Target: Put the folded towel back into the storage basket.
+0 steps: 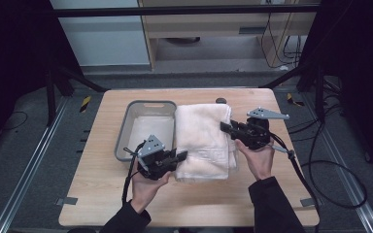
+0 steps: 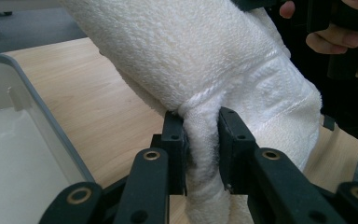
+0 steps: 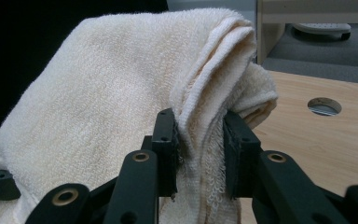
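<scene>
A folded cream towel (image 1: 205, 141) hangs between the two claws; the left claw (image 1: 181, 156) and right claw (image 1: 225, 127) each pinch an opposite edge, grey bin (image 1: 124, 141) just beyond the left claw.

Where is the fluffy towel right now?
In the high view the folded towel sits mid-table, right of the grey bin, pinched between the left tongs and right tongs.

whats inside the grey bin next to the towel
Nothing shows in the grey bin: its pale floor looks bare in the high view. The towel overlaps its right rim, so that edge is hidden.
</scene>
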The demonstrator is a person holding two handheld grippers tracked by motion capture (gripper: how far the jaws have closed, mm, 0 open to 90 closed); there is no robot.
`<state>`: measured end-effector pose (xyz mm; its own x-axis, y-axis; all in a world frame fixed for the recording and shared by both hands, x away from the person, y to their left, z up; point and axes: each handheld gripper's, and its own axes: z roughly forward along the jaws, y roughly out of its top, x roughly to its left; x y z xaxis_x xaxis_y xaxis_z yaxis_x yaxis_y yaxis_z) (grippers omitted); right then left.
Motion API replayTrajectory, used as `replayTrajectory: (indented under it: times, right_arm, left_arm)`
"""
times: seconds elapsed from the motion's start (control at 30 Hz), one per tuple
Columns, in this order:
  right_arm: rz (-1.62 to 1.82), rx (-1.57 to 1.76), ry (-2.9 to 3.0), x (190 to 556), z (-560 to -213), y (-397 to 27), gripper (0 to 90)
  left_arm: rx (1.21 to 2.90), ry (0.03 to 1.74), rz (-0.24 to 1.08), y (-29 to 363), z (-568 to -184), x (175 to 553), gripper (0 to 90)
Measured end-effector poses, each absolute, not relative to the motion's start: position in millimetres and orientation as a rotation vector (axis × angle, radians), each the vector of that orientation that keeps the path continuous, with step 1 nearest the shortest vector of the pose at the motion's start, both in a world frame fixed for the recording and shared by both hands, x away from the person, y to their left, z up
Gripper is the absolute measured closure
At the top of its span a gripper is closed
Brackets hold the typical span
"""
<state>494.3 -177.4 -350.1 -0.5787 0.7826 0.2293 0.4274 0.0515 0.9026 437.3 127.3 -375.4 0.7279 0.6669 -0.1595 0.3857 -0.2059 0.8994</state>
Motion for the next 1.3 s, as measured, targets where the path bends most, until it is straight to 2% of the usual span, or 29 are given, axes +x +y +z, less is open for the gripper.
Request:
replayTrajectory:
  times: [0.9, 1.3]
  right_arm:
    - [1.545, 1.163, 2.009, 506.2, -319.1, -135.8, 69.7]
    - [1.542, 1.159, 2.018, 516.7, -320.2, -112.9, 69.7]
  left_arm:
    - [1.727, 0.869, 0.372, 166.1, -351.0, 438.4, 73.9]
    - [1.715, 0.906, 0.416, 183.1, -348.6, 440.2, 73.9]
